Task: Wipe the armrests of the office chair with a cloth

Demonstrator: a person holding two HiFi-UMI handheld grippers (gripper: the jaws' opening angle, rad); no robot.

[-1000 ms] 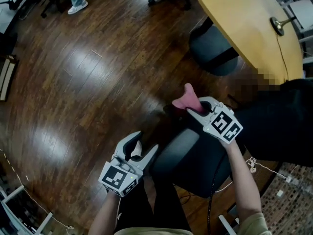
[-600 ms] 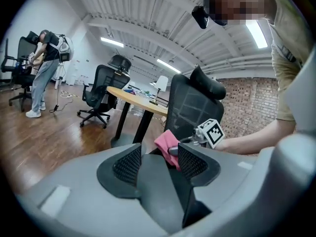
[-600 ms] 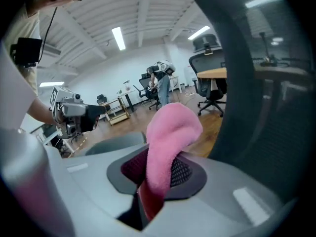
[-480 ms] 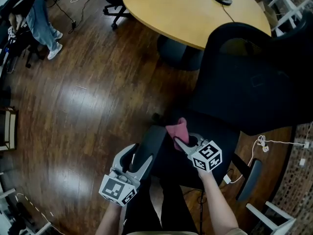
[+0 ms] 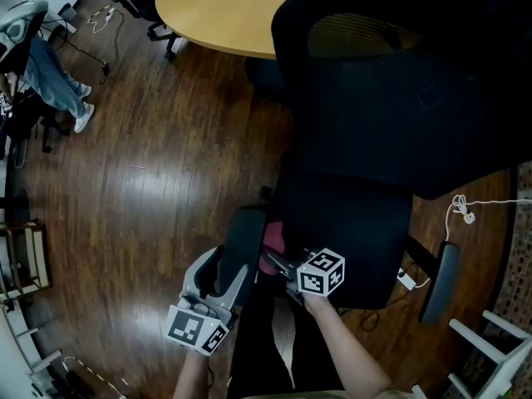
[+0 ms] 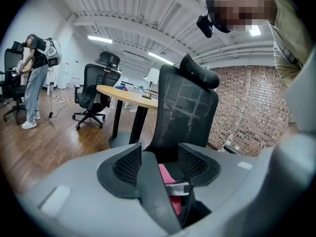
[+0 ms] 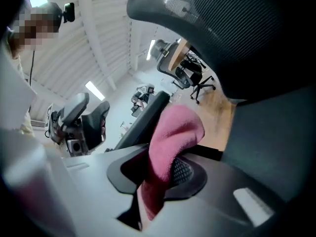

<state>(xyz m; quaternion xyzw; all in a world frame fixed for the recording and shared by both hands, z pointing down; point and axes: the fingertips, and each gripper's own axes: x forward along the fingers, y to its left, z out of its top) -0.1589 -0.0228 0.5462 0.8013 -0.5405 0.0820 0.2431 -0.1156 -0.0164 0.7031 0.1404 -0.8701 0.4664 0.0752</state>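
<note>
The black office chair (image 5: pixel 391 81) fills the right half of the head view. Its left armrest (image 5: pixel 245 227) runs between the two jaws of my left gripper (image 5: pixel 229 264), which stands open astride it. In the left gripper view the armrest (image 6: pixel 153 196) lies against the left pad, with a gap on the right. My right gripper (image 5: pixel 277 263) is shut on a pink cloth (image 5: pixel 273 238) and holds it against the armrest's inner side. The cloth (image 7: pixel 175 127) bulges out of the right gripper (image 7: pixel 158 174) beside the dark armrest (image 7: pixel 143 120). The other armrest (image 5: pixel 439 279) stands apart at the right.
A round wooden table (image 5: pixel 216 7) stands just behind the chair's back. A person in jeans (image 5: pixel 50 81) is at the far left beside other chairs. A white cable (image 5: pixel 461 210) lies on the wooden floor at the right, and a white frame (image 5: pixel 490 347) sits at the lower right.
The right gripper has carried the pink cloth down and left onto the left armrest. The left gripper now straddles that armrest. The chair's back has come into the middle of the view.
</note>
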